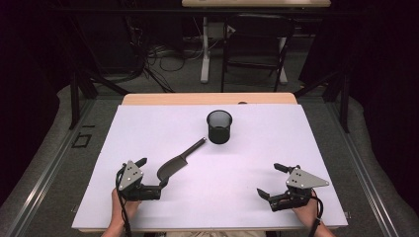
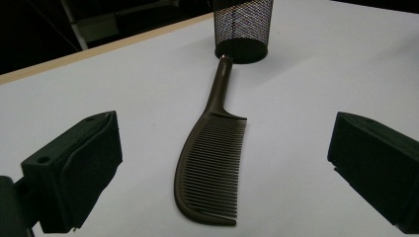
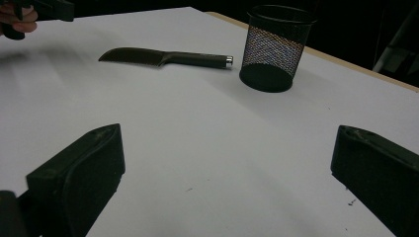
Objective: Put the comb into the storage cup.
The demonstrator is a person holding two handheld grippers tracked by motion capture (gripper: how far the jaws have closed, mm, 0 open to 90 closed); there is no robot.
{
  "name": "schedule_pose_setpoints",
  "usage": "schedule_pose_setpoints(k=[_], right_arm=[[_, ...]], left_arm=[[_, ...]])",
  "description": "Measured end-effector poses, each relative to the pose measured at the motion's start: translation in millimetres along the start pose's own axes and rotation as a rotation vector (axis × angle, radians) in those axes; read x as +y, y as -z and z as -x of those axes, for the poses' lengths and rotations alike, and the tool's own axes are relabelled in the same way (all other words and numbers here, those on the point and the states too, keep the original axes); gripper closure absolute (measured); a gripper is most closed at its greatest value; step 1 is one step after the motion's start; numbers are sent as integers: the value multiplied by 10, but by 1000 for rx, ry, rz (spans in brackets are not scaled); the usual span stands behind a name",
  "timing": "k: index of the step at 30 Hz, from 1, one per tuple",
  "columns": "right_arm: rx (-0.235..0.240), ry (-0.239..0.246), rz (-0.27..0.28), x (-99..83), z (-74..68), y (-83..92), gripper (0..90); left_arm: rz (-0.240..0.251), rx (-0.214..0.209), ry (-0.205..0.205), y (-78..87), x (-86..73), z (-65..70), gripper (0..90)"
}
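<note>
A dark brown comb [image 1: 174,164] lies flat on the white table top [image 1: 148,123], its handle pointing toward a black mesh cup [image 1: 219,127] that stands upright farther back. My left gripper [image 1: 154,173] is open at the comb's toothed end, one jaw on each side and neither touching it. In the left gripper view the comb [image 2: 212,163] runs between the jaws of that gripper [image 2: 225,138] up to the cup [image 2: 243,27]. My right gripper [image 1: 269,179] is open over bare table at the front right, holding nothing. The right gripper view shows the comb [image 3: 163,57] and the cup [image 3: 276,47] far beyond that gripper [image 3: 227,153].
The table's wooden far edge [image 1: 207,98] lies behind the white sheet. Beyond it on the floor are a black chair [image 1: 254,49], a white desk leg [image 1: 204,49] and loose cables [image 1: 163,59]. The person's other hand [image 3: 17,15] appears at the top left of the right gripper view.
</note>
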State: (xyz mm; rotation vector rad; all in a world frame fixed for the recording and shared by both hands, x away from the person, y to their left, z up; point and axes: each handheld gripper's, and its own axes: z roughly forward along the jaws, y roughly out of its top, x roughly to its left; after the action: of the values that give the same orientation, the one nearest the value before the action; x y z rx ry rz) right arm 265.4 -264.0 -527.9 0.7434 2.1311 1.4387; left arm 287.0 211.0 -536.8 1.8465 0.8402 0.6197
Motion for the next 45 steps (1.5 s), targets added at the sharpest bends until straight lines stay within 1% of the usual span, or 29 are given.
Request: schedule_pose_setpoints(k=[3,5,11,13,18,19,22,23,34,37,39,42,45], right_arm=[[2,1,1,3,-3,1,0],[3,0,1,3,-5,-2,0],[2,-2,-1,0,0,-9,0],[3,0,-2,1,-1,-8,0],[1,1,-2,2,0,-7,0],[1,1,-3,1,1,-8,0],[1,3,-4,0,1,-8,0],[1,2,-3,1,-1,-7,0],[0,2,-2,0,2,-11,0],[-1,4,-4,3,-1,-8,0],[0,5,-5,3,-3,-10,0],[-1,5,-4,1,4,-9,0],[0,3,-5,0,5,-8,0]], left_arm=[[-4,0,10,-39,21,3,3],[-10,-7,6,-59,39,-3,3],[-16,-9,13,-143,96,4,2],[-22,-9,3,-172,119,7,2],[-23,-8,10,-239,159,14,1],[-31,-8,11,-260,175,5,1],[-32,-8,12,-283,187,0,1],[-35,-2,14,-299,198,-1,1],[-45,9,19,-411,264,-24,4],[-54,9,21,-454,285,-29,4],[-65,16,22,-493,306,-33,4],[-65,17,28,-517,319,-39,4],[-77,23,31,-555,342,-52,4]])
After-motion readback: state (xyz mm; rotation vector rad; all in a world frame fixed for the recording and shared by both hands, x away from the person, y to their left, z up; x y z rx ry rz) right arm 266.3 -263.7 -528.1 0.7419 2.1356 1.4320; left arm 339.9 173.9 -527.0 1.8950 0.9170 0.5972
